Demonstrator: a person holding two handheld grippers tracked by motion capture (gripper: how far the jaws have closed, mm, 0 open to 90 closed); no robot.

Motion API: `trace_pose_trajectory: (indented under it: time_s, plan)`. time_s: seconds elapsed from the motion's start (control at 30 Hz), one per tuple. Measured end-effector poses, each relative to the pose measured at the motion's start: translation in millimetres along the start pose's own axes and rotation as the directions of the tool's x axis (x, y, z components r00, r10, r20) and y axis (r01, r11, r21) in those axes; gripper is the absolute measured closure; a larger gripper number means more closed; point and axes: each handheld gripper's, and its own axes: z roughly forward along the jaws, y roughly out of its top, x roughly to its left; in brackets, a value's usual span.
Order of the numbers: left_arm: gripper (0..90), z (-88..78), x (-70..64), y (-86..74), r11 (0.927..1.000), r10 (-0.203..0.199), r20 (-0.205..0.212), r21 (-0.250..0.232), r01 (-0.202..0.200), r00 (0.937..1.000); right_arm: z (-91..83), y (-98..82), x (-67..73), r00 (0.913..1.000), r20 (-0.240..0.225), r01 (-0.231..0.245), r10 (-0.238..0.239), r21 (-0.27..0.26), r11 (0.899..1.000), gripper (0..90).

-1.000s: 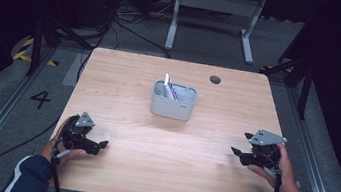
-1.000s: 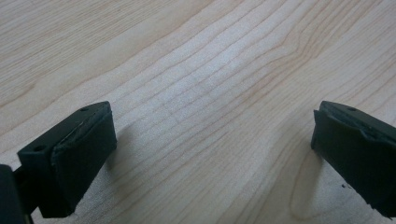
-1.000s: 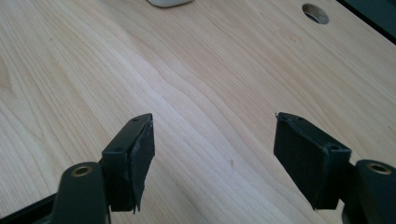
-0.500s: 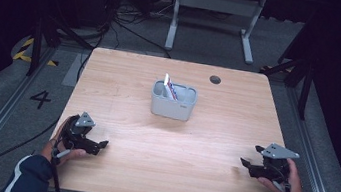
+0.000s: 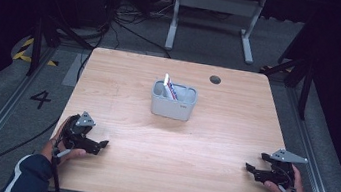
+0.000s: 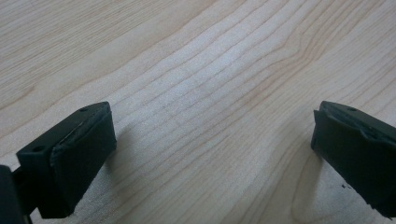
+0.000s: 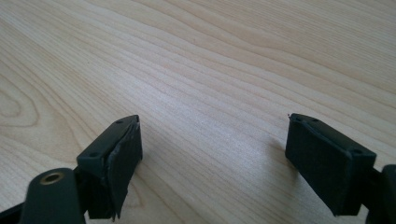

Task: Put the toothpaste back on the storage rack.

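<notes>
Hands parked at the table's (image 5: pixel 233 135) near corners: left gripper (image 5: pixel 96 143) and right gripper (image 5: pixel 252 169) both with fingers spread, the right's just opened wider, nothing between; grey bin (image 5: pixel 173 101) mid-table, well apart, holding pens; next, I'd say, a reach

We see a table (image 5: pixel 202 146) of pale, matt, smooth-grained wood, a matt grey plastic bin (image 5: pixel 173 107), and matt black pads (image 7: pixel 119 163).
</notes>
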Motion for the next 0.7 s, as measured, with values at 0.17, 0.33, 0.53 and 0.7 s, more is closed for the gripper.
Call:
trace_pose_trajectory:
  time_s: [0.17,0.33,0.53,0.7]
  plan:
    - [0.3,-0.2,0.0,-0.1,1.0,0.002,-0.006,-0.001,-0.002,1.0,0.0,-0.1,0.0,1.0,0.0,0.0,0.0,0.0,1.0,19.1]
    - [0.2,-0.1,0.3,0.0,1.0,0.004,-0.004,0.0,-0.004,1.0,0.0,0.0,0.0,1.0,0.0,0.0,0.0,0.0,1.0,19.1]
    - [0.2,-0.1,0.3,0.0,1.0,0.004,-0.004,0.0,-0.004,1.0,-0.1,-0.1,0.2,1.0,0.001,-0.001,0.001,0.0,1.0,19.1]
    - [0.2,-0.2,0.4,0.1,1.0,0.005,-0.004,0.0,-0.005,1.0,-0.1,-0.2,0.0,1.0,0.003,0.004,-0.004,0.002,1.0,19.1]
